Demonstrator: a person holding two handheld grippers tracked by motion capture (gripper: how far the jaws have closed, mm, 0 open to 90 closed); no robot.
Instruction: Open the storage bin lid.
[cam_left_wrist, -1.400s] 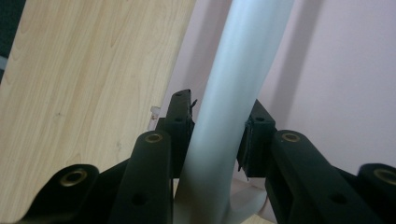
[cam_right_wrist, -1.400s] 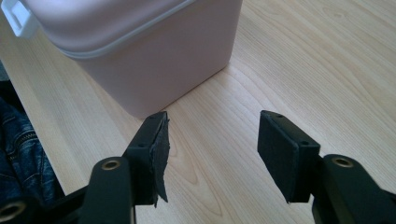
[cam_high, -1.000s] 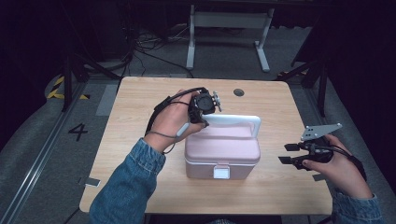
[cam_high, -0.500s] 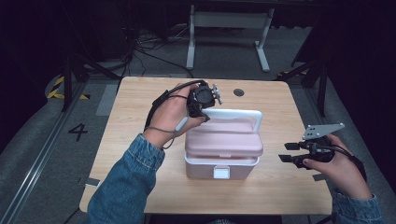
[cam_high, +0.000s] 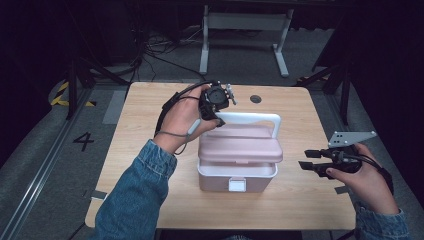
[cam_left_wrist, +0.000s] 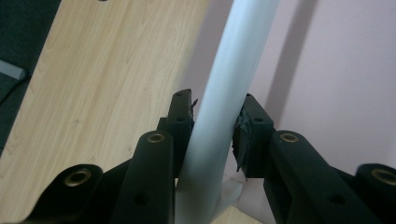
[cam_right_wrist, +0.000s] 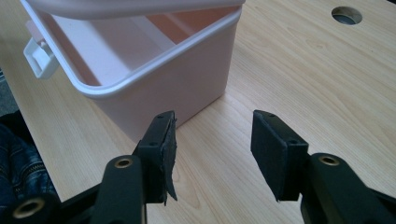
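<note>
A pink box (cam_high: 238, 167) stands near the middle of the wooden table (cam_high: 145, 120), its long side running across the table and its white latch (cam_high: 237, 184) facing the person. The lid (cam_high: 241, 149) is lifted slightly off the base, leaving a gap along the front. The white handle (cam_high: 250, 120) stands up over the lid, its bar parallel to the box's long side. The left gripper (cam_high: 216, 106) is clamped on the handle's left end; in the left gripper view both pads press against the pale bar (cam_left_wrist: 219, 121), though the jaws have just been easing apart a little. The right gripper (cam_high: 311, 160) hovers just to the right of the box with nothing between its pads, jaws apart but lately narrowing. In the right gripper view the box's inside (cam_right_wrist: 140, 42) is partly hidden by the lid, its contents hard to make out. The hinge side at the back cannot be seen.
</note>
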